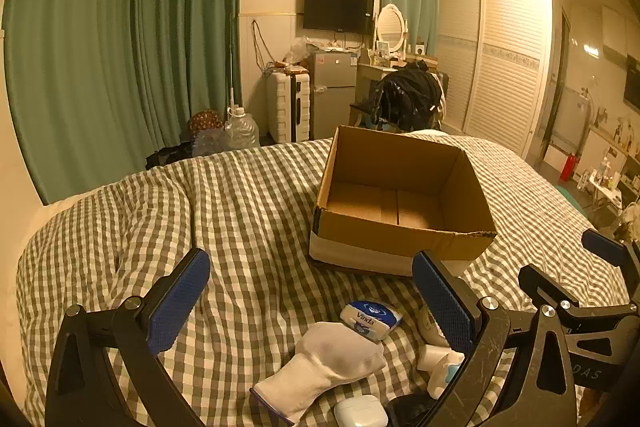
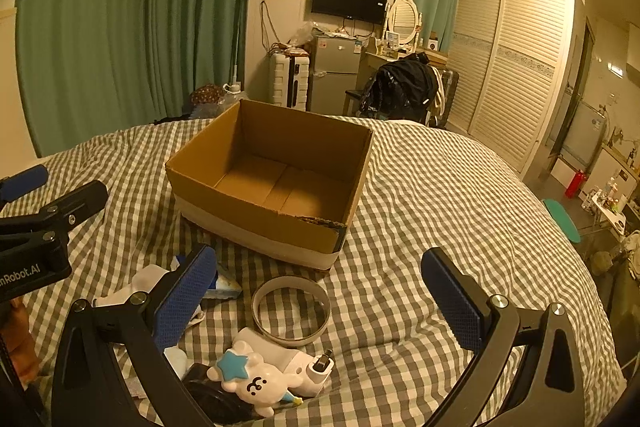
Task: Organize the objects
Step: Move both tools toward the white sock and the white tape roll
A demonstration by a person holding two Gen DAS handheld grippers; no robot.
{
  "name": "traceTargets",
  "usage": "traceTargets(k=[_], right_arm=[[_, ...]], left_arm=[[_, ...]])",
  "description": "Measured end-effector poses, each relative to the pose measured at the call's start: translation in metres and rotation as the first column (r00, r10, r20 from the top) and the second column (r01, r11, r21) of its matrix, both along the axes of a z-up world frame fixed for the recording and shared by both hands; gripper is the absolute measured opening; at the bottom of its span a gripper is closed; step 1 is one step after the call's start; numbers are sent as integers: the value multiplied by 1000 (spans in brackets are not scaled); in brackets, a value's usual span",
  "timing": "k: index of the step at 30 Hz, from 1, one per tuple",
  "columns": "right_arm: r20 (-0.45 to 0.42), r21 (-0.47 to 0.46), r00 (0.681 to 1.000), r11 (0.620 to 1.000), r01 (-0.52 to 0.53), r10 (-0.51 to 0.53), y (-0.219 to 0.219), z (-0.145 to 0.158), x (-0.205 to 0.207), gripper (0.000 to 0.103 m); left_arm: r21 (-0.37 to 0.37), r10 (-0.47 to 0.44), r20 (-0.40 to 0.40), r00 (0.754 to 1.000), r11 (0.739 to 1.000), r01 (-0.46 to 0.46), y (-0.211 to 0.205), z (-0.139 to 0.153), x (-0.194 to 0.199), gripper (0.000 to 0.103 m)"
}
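Note:
An empty open cardboard box (image 1: 400, 203) stands on the checked bed; it also shows in the right wrist view (image 2: 276, 183). My left gripper (image 1: 312, 295) is open above a white sock (image 1: 320, 363), a Vinda tissue pack (image 1: 370, 317) and a white earbud case (image 1: 360, 413). My right gripper (image 2: 320, 299) is open above a grey tape ring (image 2: 292, 311) and a white bear-shaped gadget with a blue star (image 2: 256, 379). The right gripper also shows at the right of the left wrist view (image 1: 592, 275).
The checked duvet (image 1: 200, 227) covers the bed. Behind the bed are green curtains (image 1: 120, 47), a suitcase (image 1: 288, 107), a small fridge (image 1: 334, 91), a chair with dark clothes (image 1: 404, 99) and a wardrobe (image 1: 500, 59). Water bottles (image 1: 240, 127) stand on the floor.

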State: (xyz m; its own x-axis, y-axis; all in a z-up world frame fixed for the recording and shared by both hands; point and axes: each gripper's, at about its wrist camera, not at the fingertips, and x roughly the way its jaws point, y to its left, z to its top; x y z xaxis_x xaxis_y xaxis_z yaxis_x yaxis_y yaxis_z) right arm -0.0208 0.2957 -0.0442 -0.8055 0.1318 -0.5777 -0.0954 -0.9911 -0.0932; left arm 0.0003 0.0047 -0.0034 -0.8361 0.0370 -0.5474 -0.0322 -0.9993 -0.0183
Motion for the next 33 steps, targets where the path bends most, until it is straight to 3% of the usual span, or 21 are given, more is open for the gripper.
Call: traceTargets(k=[7, 24, 33], right_arm=[[15, -8, 1000, 1000, 19, -19, 0, -2, -1, 103], [94, -49, 995, 998, 26, -21, 13, -18, -13, 103], [205, -63, 978, 998, -16, 28, 14, -53, -30, 103]], left_arm=[[4, -14, 12, 1000, 1000, 14, 1, -1, -1, 103], [6, -24, 151, 988, 1000, 23, 4, -32, -22, 103], [-21, -27, 281, 959, 999, 35, 8, -71, -37, 103]])
